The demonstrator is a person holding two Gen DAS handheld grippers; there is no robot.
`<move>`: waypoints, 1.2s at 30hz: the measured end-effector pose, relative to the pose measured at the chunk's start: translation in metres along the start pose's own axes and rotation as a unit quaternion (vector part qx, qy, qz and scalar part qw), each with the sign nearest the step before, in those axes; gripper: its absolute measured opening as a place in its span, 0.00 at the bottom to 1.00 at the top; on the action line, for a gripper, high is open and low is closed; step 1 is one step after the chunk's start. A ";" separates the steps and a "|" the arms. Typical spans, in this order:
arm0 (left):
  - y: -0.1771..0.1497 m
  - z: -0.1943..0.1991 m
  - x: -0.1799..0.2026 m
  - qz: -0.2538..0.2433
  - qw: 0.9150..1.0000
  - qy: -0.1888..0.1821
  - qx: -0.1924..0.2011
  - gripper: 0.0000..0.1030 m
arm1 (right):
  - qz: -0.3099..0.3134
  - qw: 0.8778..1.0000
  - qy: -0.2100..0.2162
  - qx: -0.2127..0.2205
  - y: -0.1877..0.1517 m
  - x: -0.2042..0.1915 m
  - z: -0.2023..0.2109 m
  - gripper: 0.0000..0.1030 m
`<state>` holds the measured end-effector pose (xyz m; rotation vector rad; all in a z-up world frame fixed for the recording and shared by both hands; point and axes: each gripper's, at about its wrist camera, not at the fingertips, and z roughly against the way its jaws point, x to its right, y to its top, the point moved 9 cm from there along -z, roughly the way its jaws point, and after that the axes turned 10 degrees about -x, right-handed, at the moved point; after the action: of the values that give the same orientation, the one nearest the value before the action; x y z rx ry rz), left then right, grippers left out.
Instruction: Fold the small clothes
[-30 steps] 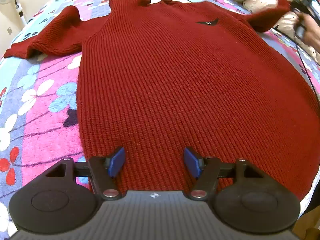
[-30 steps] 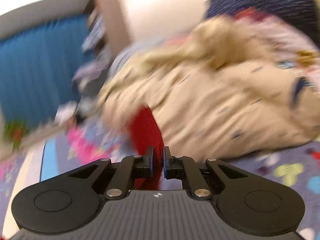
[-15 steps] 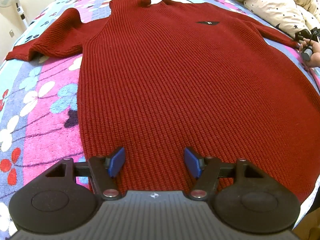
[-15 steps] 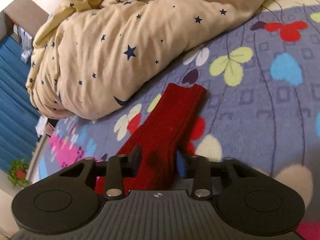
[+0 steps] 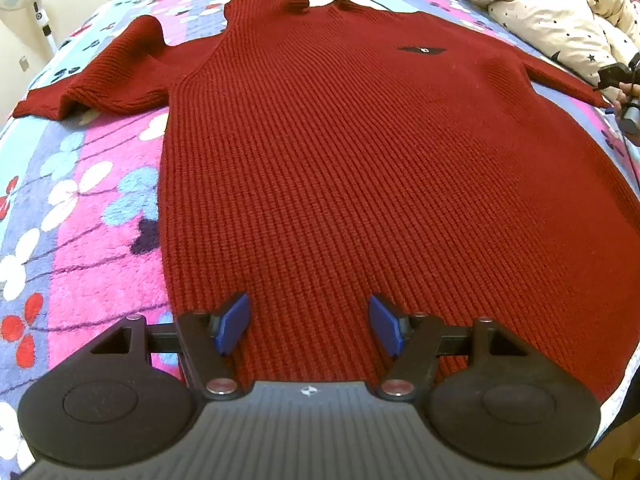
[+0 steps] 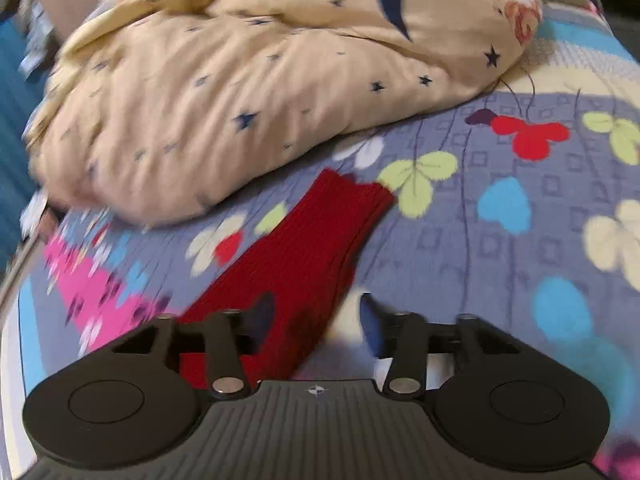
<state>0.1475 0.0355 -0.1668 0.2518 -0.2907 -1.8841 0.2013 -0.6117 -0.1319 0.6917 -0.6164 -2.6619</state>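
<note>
While sweater (image 5: 360, 160) lies lengthwise, collar far | left claw (image 5: 308, 326) apart | right claw (image 6: 316, 316) just parted

The right tool (image 6: 316, 316), clamped on the red sweater's sleeve (image 6: 320, 240) and held up before the star-print duvet (image 6: 240, 100) a second ago, now has its jaws just opening, with the sleeve released flat on the bed (image 6: 500, 260) beside that duvet.
</note>
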 end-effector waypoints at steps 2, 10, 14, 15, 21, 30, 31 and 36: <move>-0.002 0.001 0.000 -0.001 1.000 0.002 -0.001 0.70 | 0.043 0.999 0.012 -0.027 -0.028 -0.014 0.021 0.50; -0.022 0.017 -0.010 0.024 1.000 0.007 -0.010 0.71 | 0.194 0.958 0.139 -0.158 -0.147 -0.047 0.116 0.65; -0.036 0.030 -0.019 0.040 0.999 0.016 -0.008 0.71 | 0.254 0.932 0.148 -0.211 -0.197 -0.031 0.143 0.67; -0.040 0.032 -0.023 0.049 0.999 0.019 -0.011 0.72 | 0.271 0.926 0.143 -0.221 -0.207 -0.024 0.146 0.67; -0.067 0.031 -0.041 0.107 0.993 -0.015 -0.050 0.70 | 0.399 0.877 0.137 -0.230 -0.261 0.006 0.174 0.69; -0.079 0.045 -0.034 0.102 0.993 -0.042 -0.039 0.11 | 0.422 0.862 0.154 -0.233 -0.270 0.017 0.201 0.17; -0.078 0.052 -0.034 0.105 0.993 -0.049 -0.029 0.11 | 0.409 0.869 0.164 -0.225 -0.264 0.017 0.205 0.16; -0.084 0.094 -0.039 0.133 0.985 -0.102 0.031 0.10 | 0.333 0.900 0.224 -0.170 -0.227 0.013 0.259 0.15</move>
<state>0.0555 0.1062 -0.1035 0.0572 -0.4977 -1.6379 0.0112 -0.3389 -0.0413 0.7765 -0.1908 -1.8213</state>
